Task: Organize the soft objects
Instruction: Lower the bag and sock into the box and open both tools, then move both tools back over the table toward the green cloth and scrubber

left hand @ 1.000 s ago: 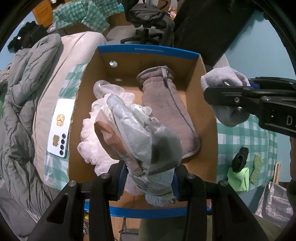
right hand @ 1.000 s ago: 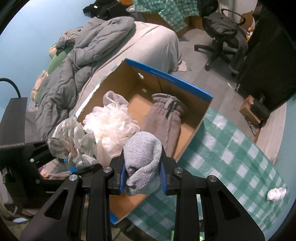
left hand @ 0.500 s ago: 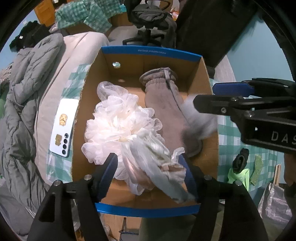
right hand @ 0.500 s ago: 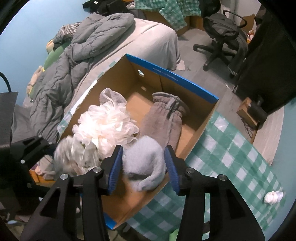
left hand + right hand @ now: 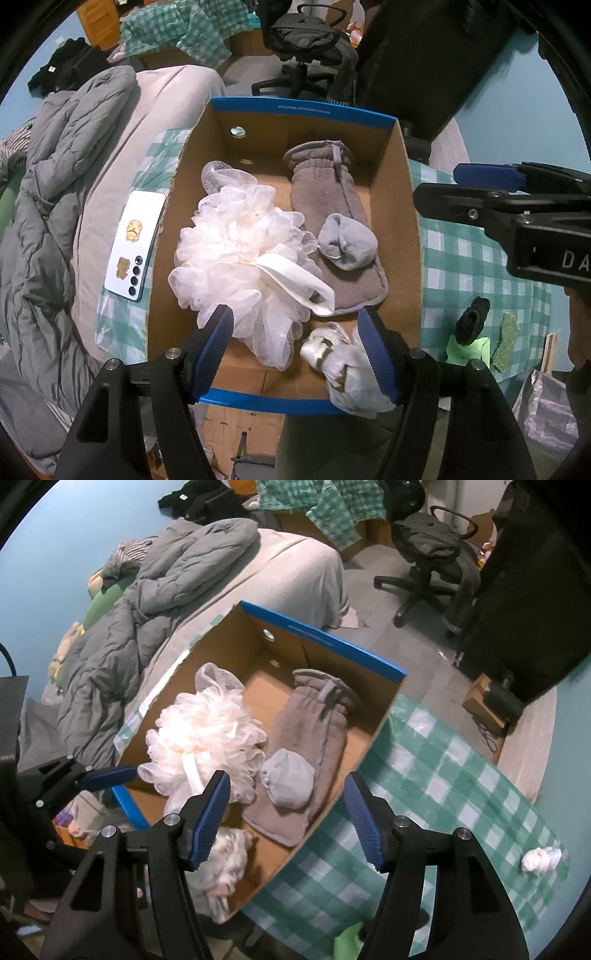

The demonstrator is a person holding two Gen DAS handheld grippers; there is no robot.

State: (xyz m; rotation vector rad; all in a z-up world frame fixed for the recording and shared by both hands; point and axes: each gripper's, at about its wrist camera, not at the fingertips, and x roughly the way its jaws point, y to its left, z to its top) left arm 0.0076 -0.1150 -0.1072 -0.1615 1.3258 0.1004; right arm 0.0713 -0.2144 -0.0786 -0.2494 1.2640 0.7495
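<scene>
A cardboard box [image 5: 412, 236] with blue rims stands on the checked table; it also shows in the right wrist view [image 5: 240, 638]. In it lie a white mesh bath pouf [image 5: 236, 251] [image 5: 207, 734], a brown-grey mitt [image 5: 332, 199] [image 5: 314, 734], a balled grey sock [image 5: 347, 240] [image 5: 290, 782] on the mitt, and a crumpled plastic-wrapped bundle [image 5: 343, 362] [image 5: 225, 860] at the near corner. My left gripper [image 5: 295, 350] is open over the box's near edge, the bundle by its right finger. My right gripper [image 5: 286, 819] is open and empty above the sock; it also shows in the left wrist view [image 5: 491, 188].
A white phone [image 5: 135, 240] lies left of the box. A bed with a grey duvet [image 5: 44, 184] is on the left, an office chair [image 5: 428, 554] beyond. On the green checked cloth [image 5: 443, 786] lie a white wad [image 5: 541, 860], a black item [image 5: 472, 319] and green sponges [image 5: 508, 339].
Both grippers opened. The plastic-wrapped bundle dropped from the left one into the box's near corner. The grey sock dropped from the right one onto the mitt.
</scene>
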